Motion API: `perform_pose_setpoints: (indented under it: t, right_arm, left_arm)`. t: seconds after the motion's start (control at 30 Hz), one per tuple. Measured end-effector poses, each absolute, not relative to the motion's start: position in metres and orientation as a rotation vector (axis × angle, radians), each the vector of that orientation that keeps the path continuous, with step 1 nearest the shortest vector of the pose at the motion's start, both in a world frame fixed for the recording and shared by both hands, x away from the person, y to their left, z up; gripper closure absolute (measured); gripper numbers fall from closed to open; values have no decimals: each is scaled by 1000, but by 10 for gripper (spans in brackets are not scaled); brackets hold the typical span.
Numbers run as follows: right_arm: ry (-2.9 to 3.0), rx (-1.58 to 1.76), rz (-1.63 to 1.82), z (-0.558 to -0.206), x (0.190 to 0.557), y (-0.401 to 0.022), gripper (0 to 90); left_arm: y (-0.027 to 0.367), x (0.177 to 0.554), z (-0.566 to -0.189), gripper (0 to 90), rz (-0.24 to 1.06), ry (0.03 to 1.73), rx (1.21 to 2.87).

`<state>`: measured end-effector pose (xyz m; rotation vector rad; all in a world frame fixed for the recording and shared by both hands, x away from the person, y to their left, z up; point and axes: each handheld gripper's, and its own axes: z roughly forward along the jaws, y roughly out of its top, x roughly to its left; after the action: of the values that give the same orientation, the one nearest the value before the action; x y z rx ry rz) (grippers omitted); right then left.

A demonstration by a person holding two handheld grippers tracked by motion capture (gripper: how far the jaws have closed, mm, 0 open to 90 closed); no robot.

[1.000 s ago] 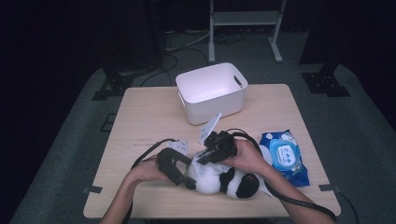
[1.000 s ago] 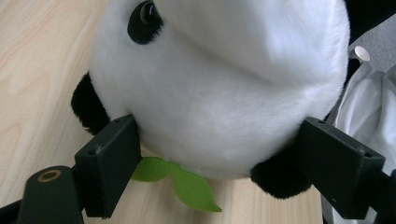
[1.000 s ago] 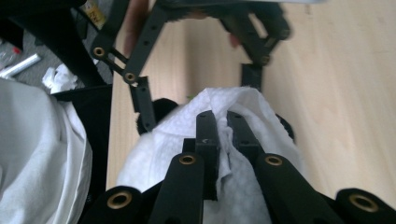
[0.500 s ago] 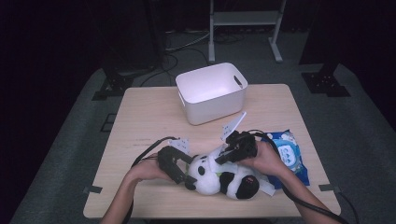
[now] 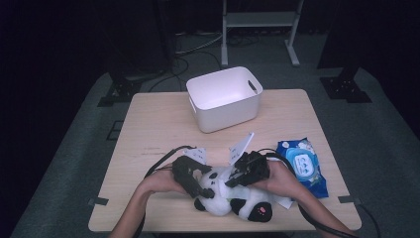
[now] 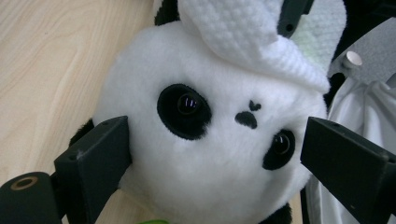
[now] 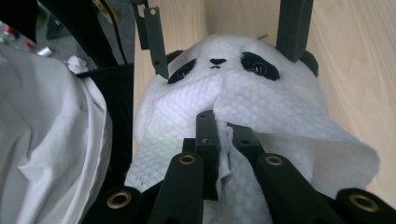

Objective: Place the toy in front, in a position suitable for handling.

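Since the frame half a second back, the right gripper (image 5: 236, 174) has swung left, from near the blue wipes packet (image 5: 303, 166) to over the toy panda (image 5: 233, 196). The high view is showing the panda lying near the front edge of the worktop (image 5: 158, 124), with a white bin (image 5: 224, 98) standing well behind it. The right gripper view is revealing what the high view is not: its jaws are pinching shut on a white wipe (image 7: 261, 116) that is draping over the panda's head below the eyes. In the left gripper view, the left gripper (image 6: 215, 161) jaws are standing wide, flanking the panda's head and touching its fur. Both forearms are reaching in from the bottom edge, hands converging on the toy.
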<state>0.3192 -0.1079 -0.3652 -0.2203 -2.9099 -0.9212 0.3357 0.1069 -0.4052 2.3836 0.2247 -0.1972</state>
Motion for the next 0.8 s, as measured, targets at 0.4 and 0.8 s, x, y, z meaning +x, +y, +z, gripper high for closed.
perform_pose_setpoints:
  t: [0.4,0.8]
  right_arm:
    - [-2989,-235,-964,-355,328,-81,841]
    - [-3009,-327,-917,-356,334,-101,841]
  left_arm:
    - [105,333,-408,76,-167,209,2401]
    - [106,331,-409,77,-150,213,2415]
